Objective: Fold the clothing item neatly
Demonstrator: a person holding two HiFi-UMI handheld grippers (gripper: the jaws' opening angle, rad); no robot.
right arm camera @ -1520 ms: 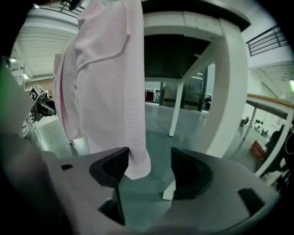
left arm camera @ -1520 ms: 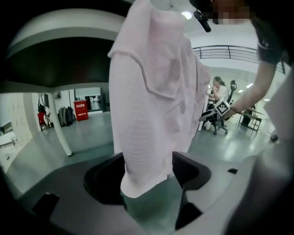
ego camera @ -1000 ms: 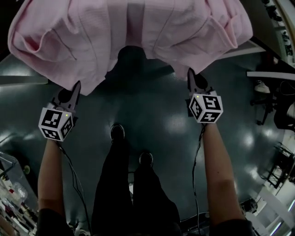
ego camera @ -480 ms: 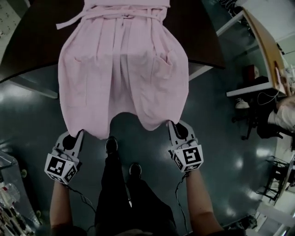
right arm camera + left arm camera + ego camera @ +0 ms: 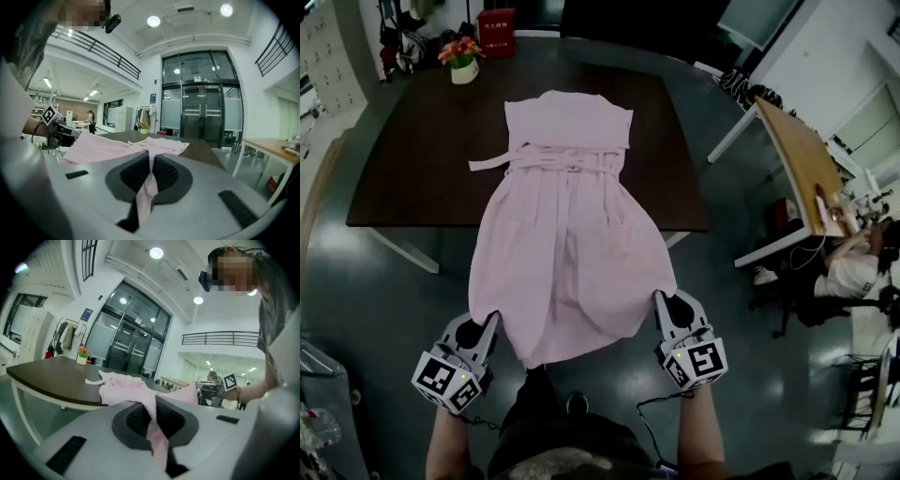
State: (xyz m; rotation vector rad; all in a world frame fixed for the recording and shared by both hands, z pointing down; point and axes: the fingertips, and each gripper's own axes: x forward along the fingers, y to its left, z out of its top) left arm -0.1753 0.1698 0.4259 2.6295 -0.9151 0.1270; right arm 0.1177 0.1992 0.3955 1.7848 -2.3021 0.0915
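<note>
Pink dress point(image 5: 567, 234) stretched from the table to two clamped grippers

The left gripper point(image 5: 491, 322) and the right gripper point(image 5: 660, 300) are each closed tight on a corner of the dress hem, and pink cloth is pinched between the jaws in both gripper views. The top of the dress and its tied belt point(image 5: 492, 161) lie flat on the dark table point(image 5: 403, 187). The skirt spans the near table edge and hangs over the floor point(image 5: 384, 300) towards the person's shoe point(image 5: 575, 403). A flower pot point(image 5: 462, 58) and a red box point(image 5: 496, 21) sit at the far end of the table, well apart from the dress. To the right stands a wooden desk point(image 5: 802, 155) with a seated person point(image 5: 853, 272) beside it, also well apart. Glass doors point(image 5: 201, 117) are behind the table.
</note>
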